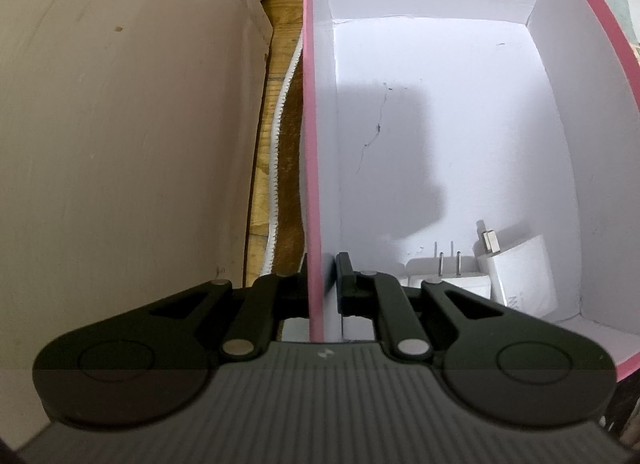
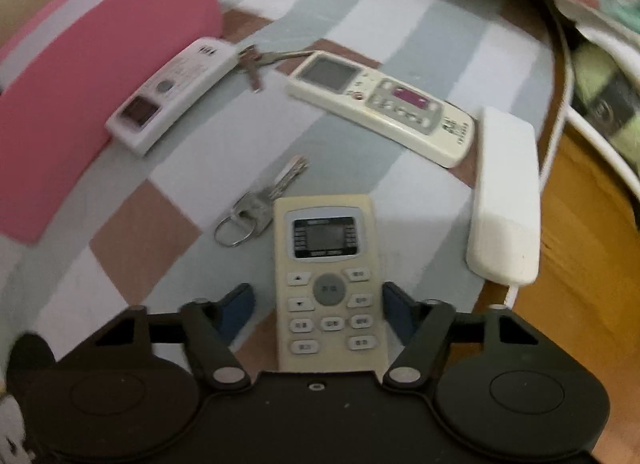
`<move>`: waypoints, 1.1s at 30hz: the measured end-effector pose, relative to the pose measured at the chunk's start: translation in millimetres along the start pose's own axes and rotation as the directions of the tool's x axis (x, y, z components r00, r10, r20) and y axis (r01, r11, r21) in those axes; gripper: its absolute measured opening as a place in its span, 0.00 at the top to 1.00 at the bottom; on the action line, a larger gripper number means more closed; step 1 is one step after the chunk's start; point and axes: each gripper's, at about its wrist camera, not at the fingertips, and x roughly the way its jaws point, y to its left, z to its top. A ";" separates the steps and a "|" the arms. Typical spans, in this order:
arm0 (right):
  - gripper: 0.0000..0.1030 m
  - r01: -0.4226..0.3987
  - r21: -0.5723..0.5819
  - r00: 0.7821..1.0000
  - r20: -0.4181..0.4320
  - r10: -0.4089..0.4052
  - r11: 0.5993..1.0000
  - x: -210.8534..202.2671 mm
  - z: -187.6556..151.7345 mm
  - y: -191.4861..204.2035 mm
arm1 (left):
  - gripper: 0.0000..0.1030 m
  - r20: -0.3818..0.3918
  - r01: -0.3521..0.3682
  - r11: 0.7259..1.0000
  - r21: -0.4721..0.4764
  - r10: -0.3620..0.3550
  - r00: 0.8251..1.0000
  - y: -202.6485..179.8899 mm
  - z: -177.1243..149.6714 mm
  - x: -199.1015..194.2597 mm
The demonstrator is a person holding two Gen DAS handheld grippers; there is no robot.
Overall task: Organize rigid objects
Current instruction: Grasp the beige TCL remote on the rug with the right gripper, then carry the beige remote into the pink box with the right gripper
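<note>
My left gripper [image 1: 322,264] is shut on the left wall of the pink box [image 1: 310,144], one finger outside and one inside. In the box's white interior, two white plug chargers [image 1: 516,268] lie in the near right corner. In the right wrist view a cream remote [image 2: 326,248] with a small screen lies on the checked cloth between the fingers of my right gripper [image 2: 316,296]. Its jaws stand open around the remote's button end, with a gap showing at the left pad [image 2: 240,304]. A bunch of keys [image 2: 256,208] on a ring lies just left of the remote's top.
Farther back lie a second cream remote [image 2: 384,104], a small white remote [image 2: 172,92] against the pink box [image 2: 100,76], and another key [image 2: 252,62] between them. A long white block [image 2: 506,200] lies near the cloth's right edge. A beige wall [image 1: 120,124] stands left of the box.
</note>
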 end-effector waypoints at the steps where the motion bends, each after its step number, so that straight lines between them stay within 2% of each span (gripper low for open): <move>1: 0.41 0.004 0.017 1.000 -0.008 -0.004 1.000 -0.7 0.1 -1.0 | 0.92 -0.001 0.000 1.000 -0.002 0.000 1.000 0.1 0.2 0.6; 4: 0.40 -0.005 0.091 1.000 0.016 0.004 0.996 -1.2 -3.6 -2.2 | 0.92 -0.001 0.000 1.000 -0.006 0.000 1.000 -0.3 -0.1 0.9; 7: 0.40 0.004 0.106 0.999 0.035 -0.008 0.994 -1.0 -3.4 3.6 | 0.92 -0.001 -0.005 1.000 -0.021 0.005 1.000 -0.6 -0.3 0.3; 13: 0.41 -0.045 0.176 0.995 0.098 0.028 0.983 -7.4 3.4 0.0 | 0.92 -0.040 0.005 0.999 -0.039 -0.006 0.999 4.4 7.2 4.3; 19: 0.40 -0.172 0.240 0.972 0.201 0.125 0.955 -15.0 3.0 -11.0 | 0.92 -0.054 0.005 0.999 -0.054 -0.008 0.998 7.6 11.3 7.7; 22: 0.40 -0.261 0.247 0.943 0.270 0.192 0.933 -20.8 8.2 -9.8 | 0.92 -0.061 0.007 0.998 -0.066 -0.011 0.998 8.6 11.0 6.4; 24: 0.40 -0.324 0.222 0.916 0.318 0.246 0.920 -25.7 10.6 -3.2 | 0.92 -0.059 0.011 0.997 -0.075 -0.015 0.998 10.3 12.4 5.2; 29: 0.40 -0.438 0.159 0.856 0.376 0.356 0.885 -36.2 14.7 33.8 | 0.93 -0.007 0.005 0.999 -0.049 -0.005 1.000 10.6 14.1 -4.9; 31: 0.40 -0.487 0.144 0.825 0.400 0.399 0.862 -47.4 23.9 53.0 | 0.93 0.001 0.004 0.999 -0.046 -0.004 1.000 10.5 13.8 -5.2; 33: 0.40 -0.511 0.154 0.807 0.424 0.410 0.846 -60.6 37.2 68.1 | 0.93 0.012 0.011 0.999 -0.051 -0.010 1.000 11.6 12.4 -5.3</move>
